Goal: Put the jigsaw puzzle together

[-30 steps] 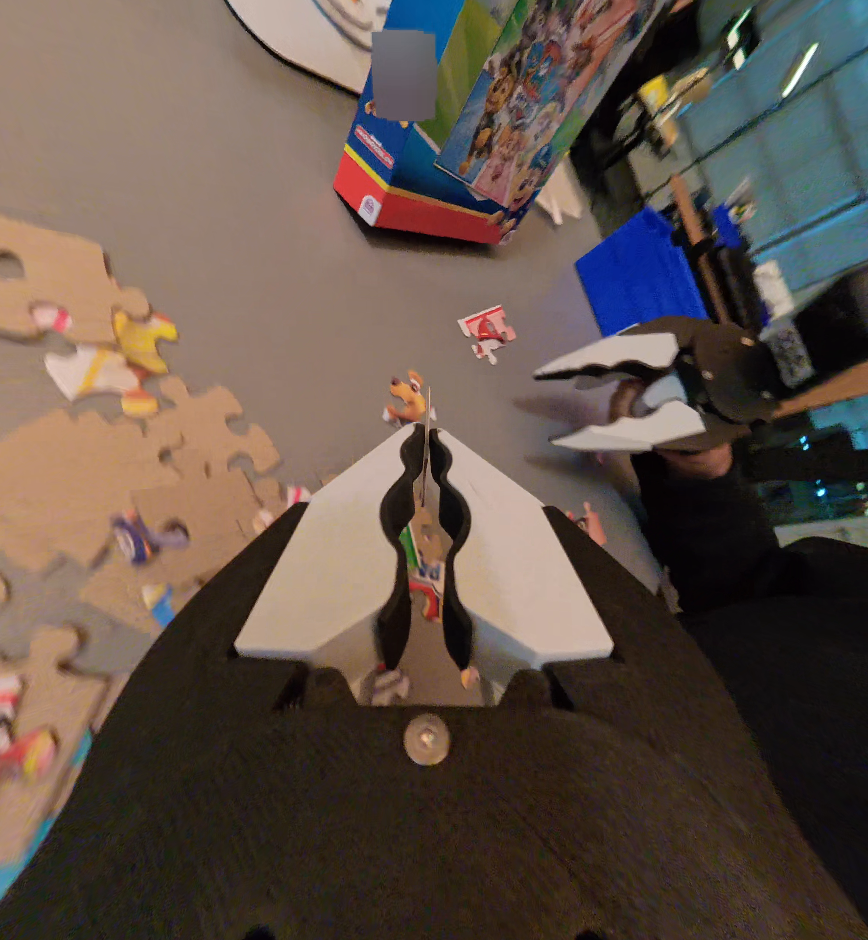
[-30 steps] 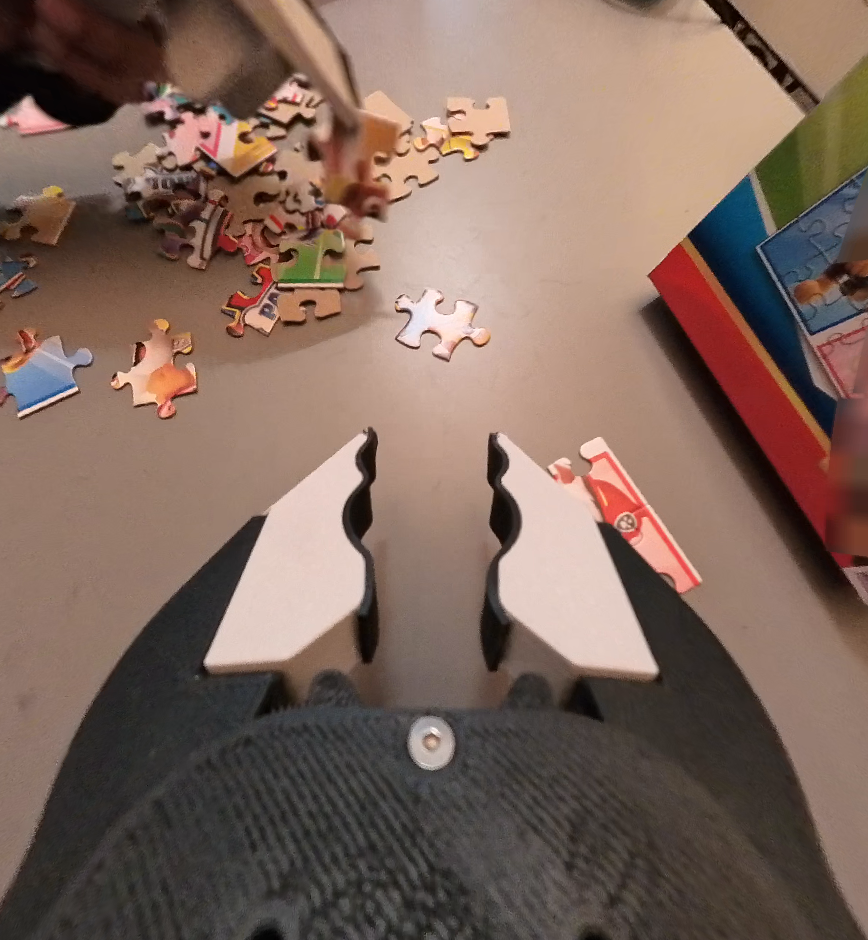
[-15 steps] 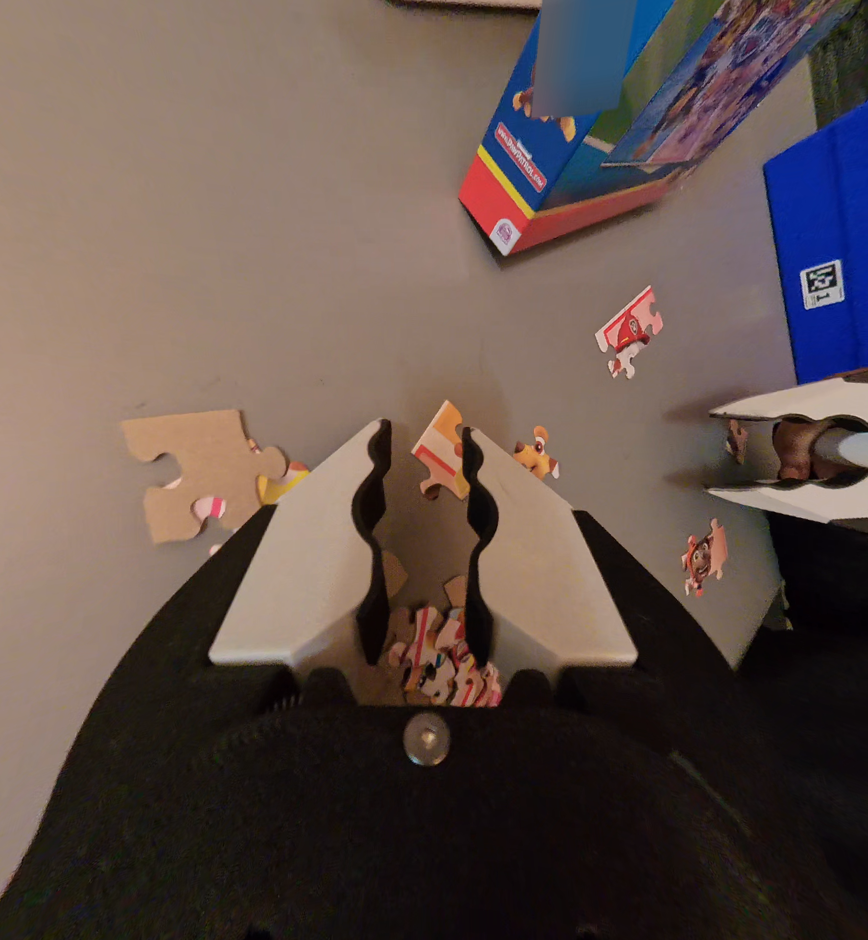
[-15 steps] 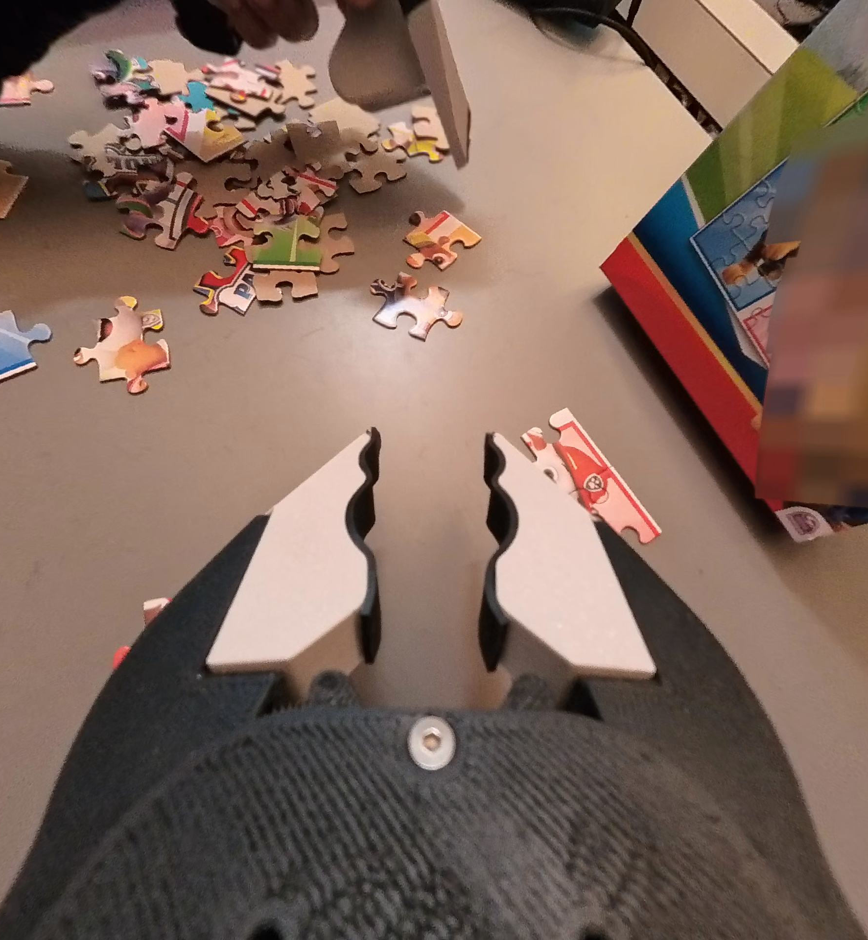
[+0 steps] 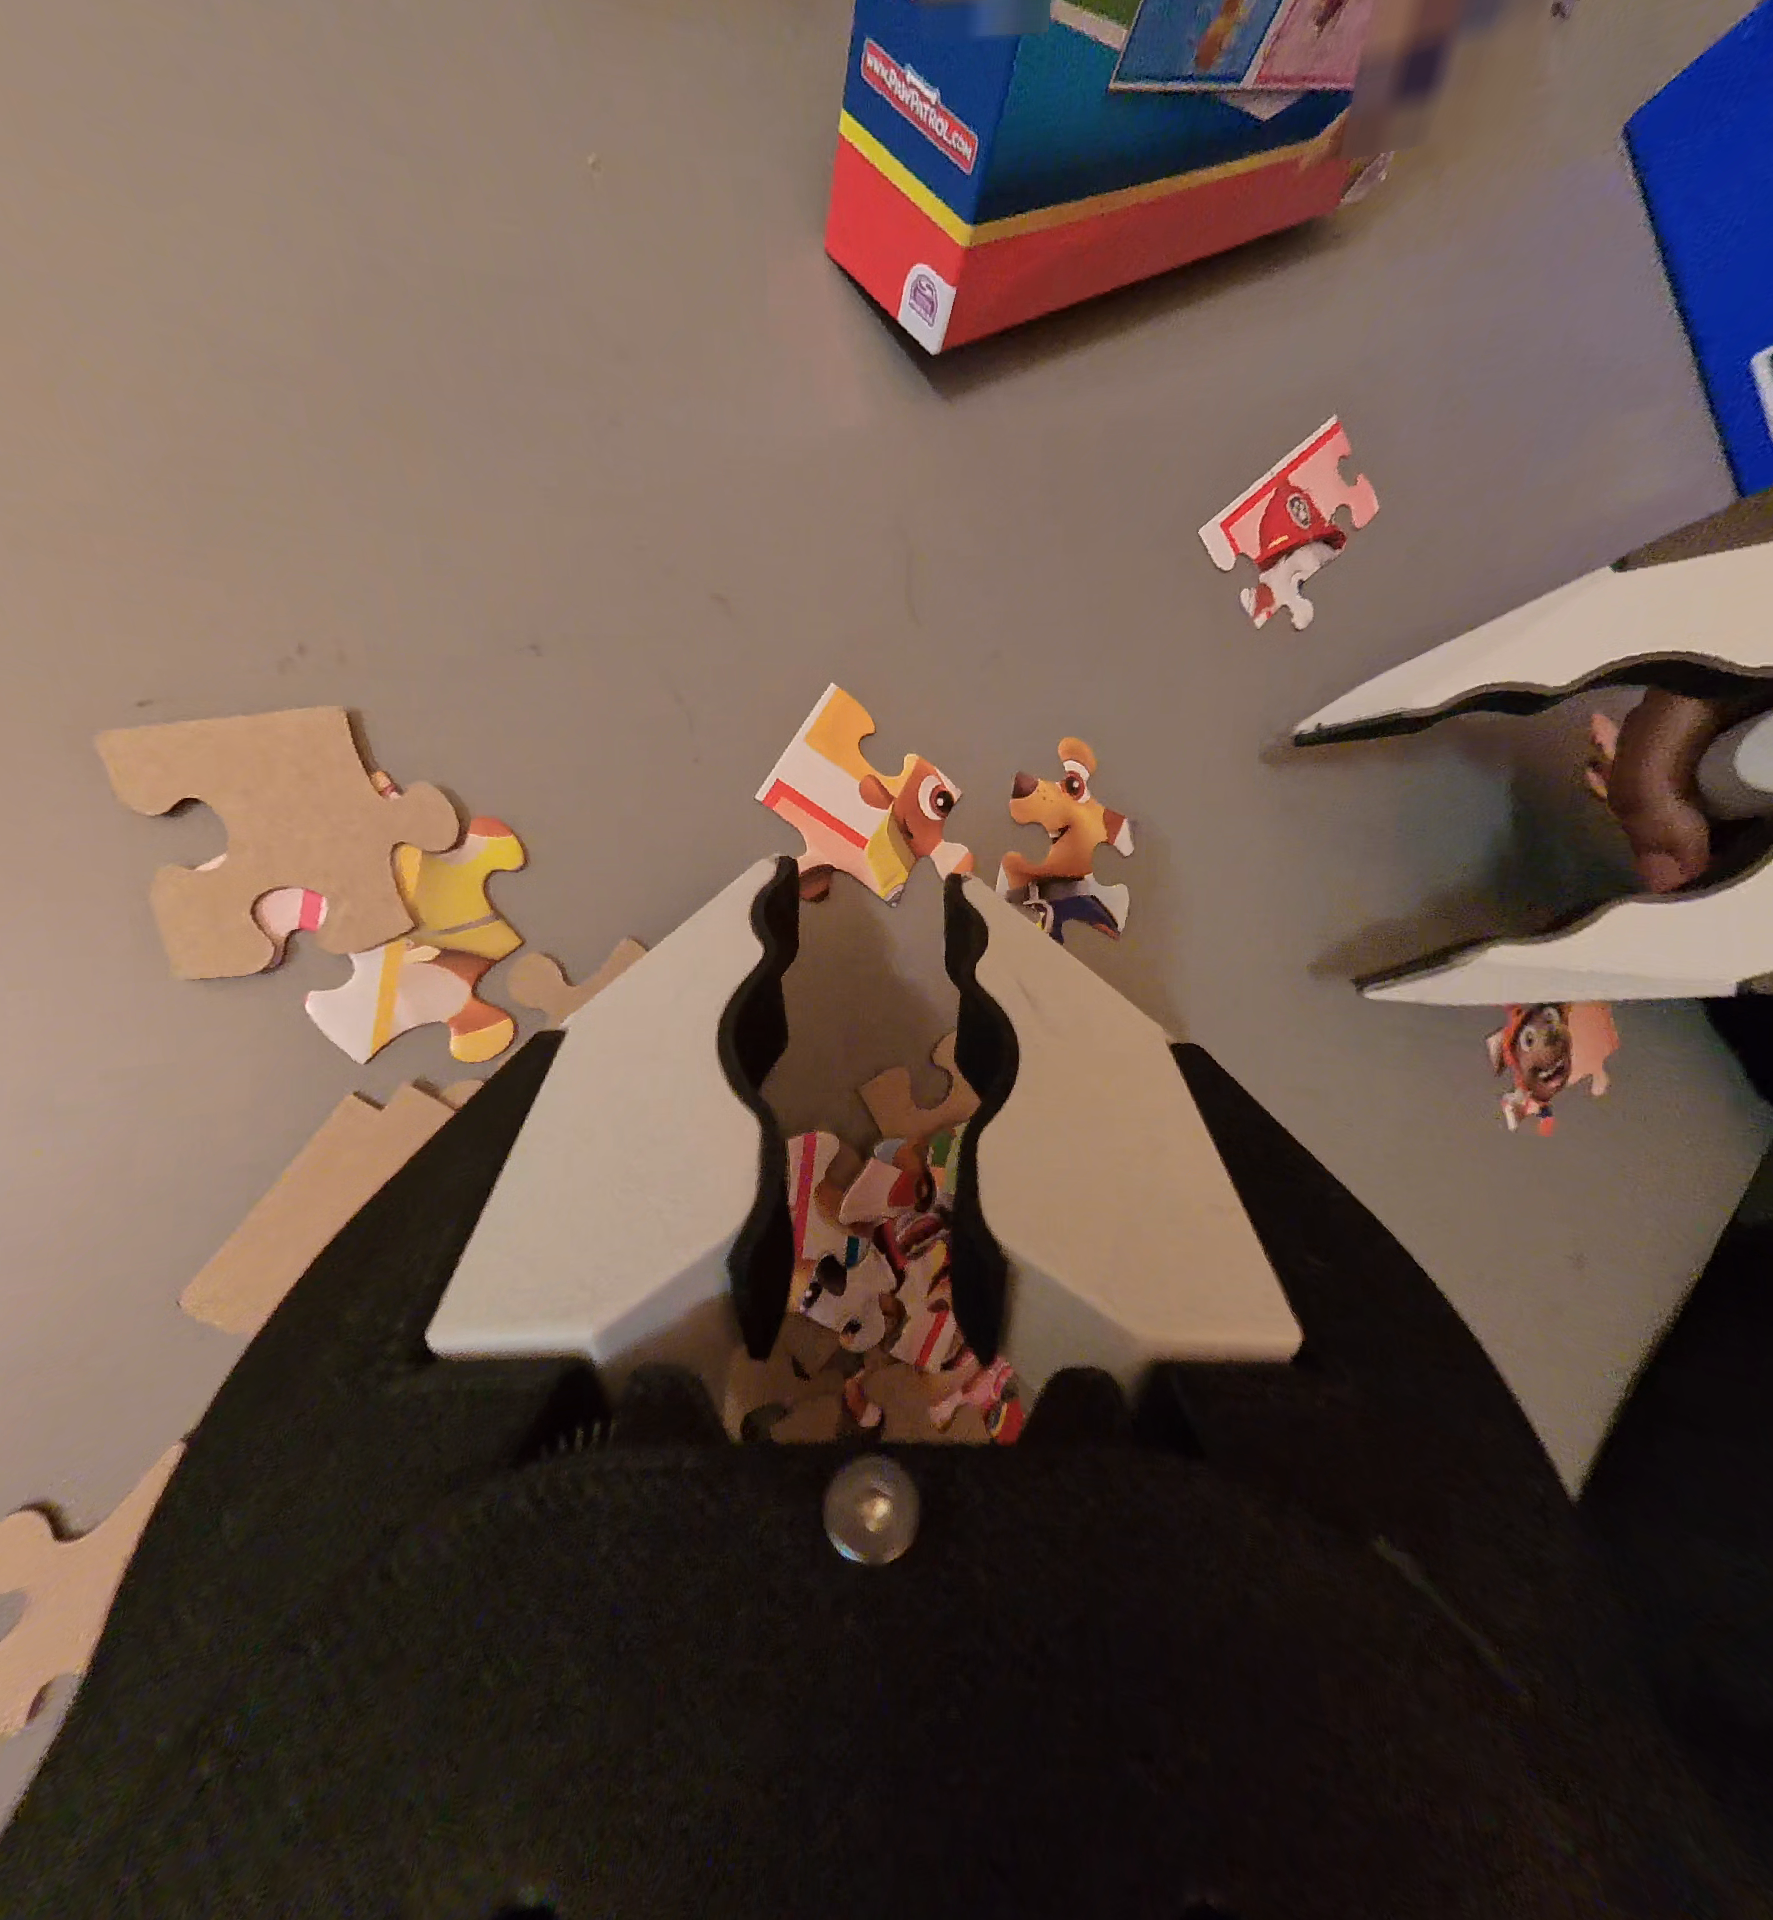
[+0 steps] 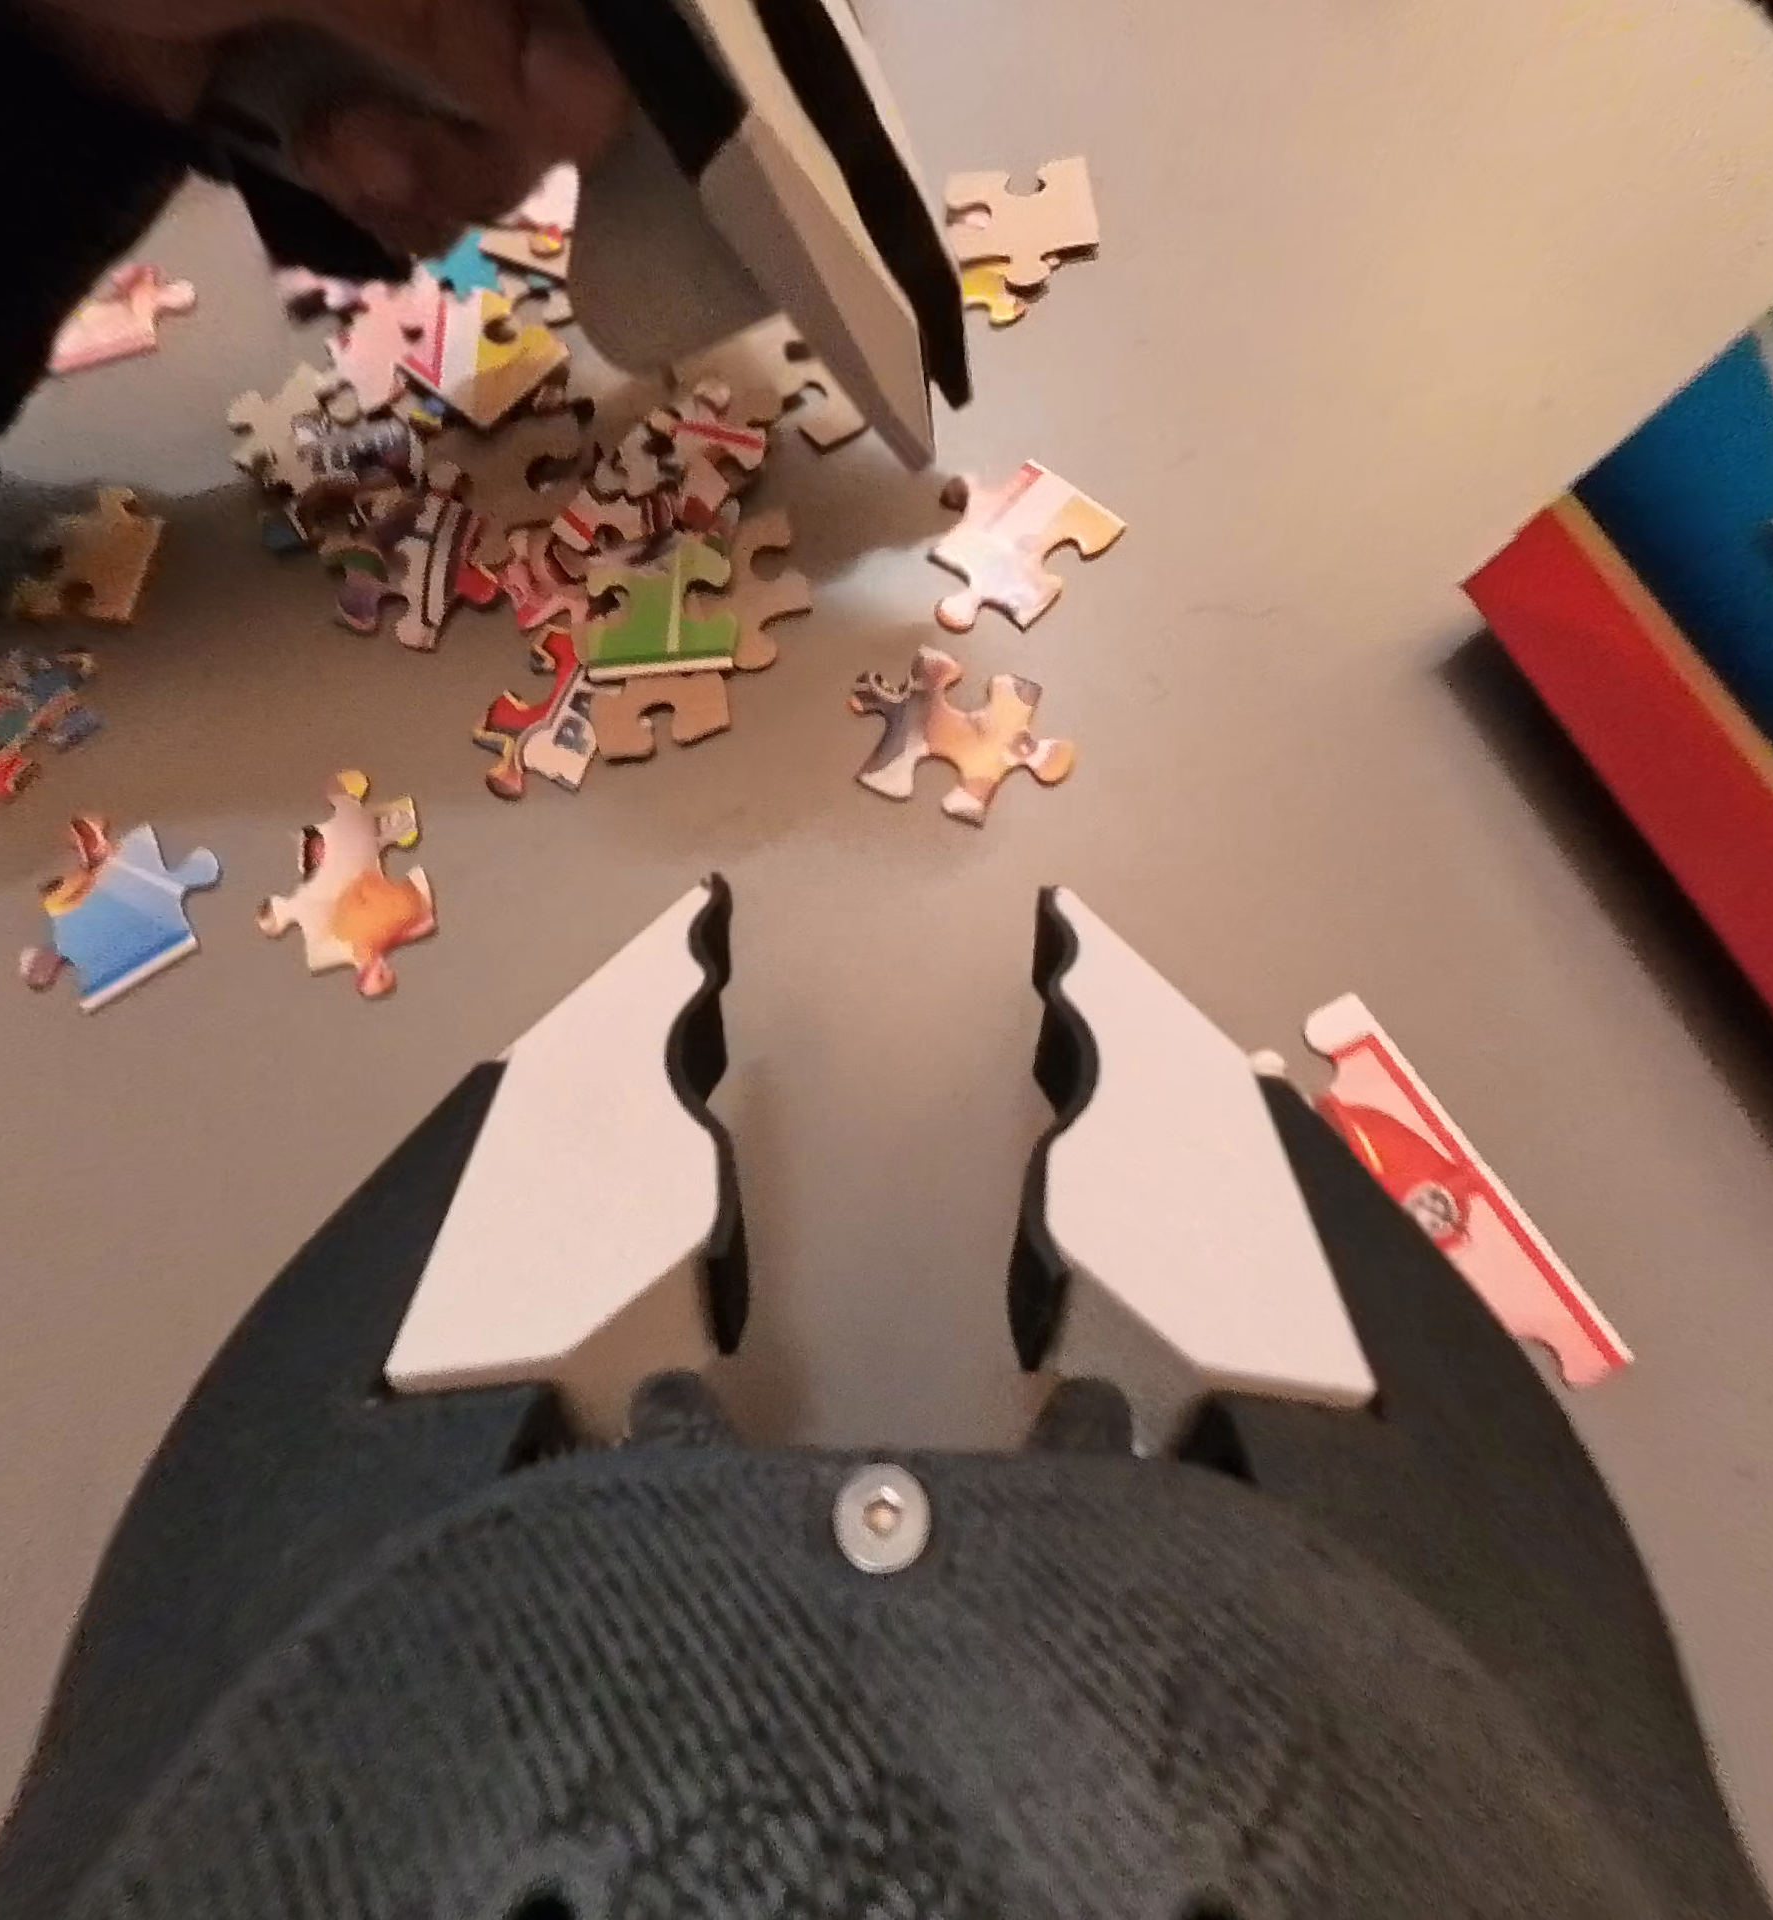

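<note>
Half a second back the left gripper (image 5: pixel 866 883) was hovering higher; now it is sitting lower over the grey tabletop (image 5: pixel 446 416), its jaws narrowly parted and gripping nothing, its tips just at the near edge of a flat cardboard jigsaw piece printed with a brown puppy face and orange-and-white panels (image 5: pixel 856 795). Beside that piece is lying a second cardboard piece showing a tan puppy (image 5: pixel 1064 831). Meanwhile the right gripper (image 6: pixel 877 899) is spreading wider than before, empty above bare table, with a red-and-pink edge piece (image 6: pixel 1464 1184) just beside its right finger. Such pieces look light, thin and stiff, lying flush, so pinching across an edge or tab seems likeliest to work.
</note>
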`<state>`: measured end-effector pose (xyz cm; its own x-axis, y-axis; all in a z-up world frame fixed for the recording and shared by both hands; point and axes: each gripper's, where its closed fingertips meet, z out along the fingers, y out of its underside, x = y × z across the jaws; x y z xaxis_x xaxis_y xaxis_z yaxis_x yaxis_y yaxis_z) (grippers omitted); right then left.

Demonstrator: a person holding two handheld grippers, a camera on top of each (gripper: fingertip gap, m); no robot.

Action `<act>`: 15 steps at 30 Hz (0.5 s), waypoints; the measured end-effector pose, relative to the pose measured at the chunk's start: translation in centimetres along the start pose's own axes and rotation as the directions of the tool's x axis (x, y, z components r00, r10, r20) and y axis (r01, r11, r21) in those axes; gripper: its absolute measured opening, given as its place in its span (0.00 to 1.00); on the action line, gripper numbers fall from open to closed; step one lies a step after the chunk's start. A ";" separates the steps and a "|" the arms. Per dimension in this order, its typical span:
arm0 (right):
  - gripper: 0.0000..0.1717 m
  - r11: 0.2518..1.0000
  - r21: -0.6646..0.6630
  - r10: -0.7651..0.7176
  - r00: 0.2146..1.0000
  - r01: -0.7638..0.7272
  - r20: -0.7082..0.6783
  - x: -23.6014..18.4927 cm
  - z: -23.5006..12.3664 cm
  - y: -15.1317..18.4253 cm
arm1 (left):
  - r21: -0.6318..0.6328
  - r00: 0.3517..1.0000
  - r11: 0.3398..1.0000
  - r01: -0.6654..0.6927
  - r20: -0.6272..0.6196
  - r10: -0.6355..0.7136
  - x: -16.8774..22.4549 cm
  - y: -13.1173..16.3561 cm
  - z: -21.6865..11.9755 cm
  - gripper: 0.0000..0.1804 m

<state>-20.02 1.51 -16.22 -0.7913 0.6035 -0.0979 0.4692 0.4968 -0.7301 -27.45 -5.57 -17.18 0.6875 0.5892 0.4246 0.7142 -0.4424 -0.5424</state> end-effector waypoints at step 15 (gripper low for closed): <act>0.36 0.991 -0.107 -0.083 0.996 0.079 -0.027 1.4 5.4 -1.1 | 0.053 0.996 0.996 -0.076 0.059 0.073 1.8 0.7 -1.5 0.16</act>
<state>-23.76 -1.57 -19.19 -0.8164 0.5772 -0.0189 0.4445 0.6071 -0.6587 -25.51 -5.79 -15.73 0.7287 0.5944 0.3400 0.6517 -0.4495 -0.6110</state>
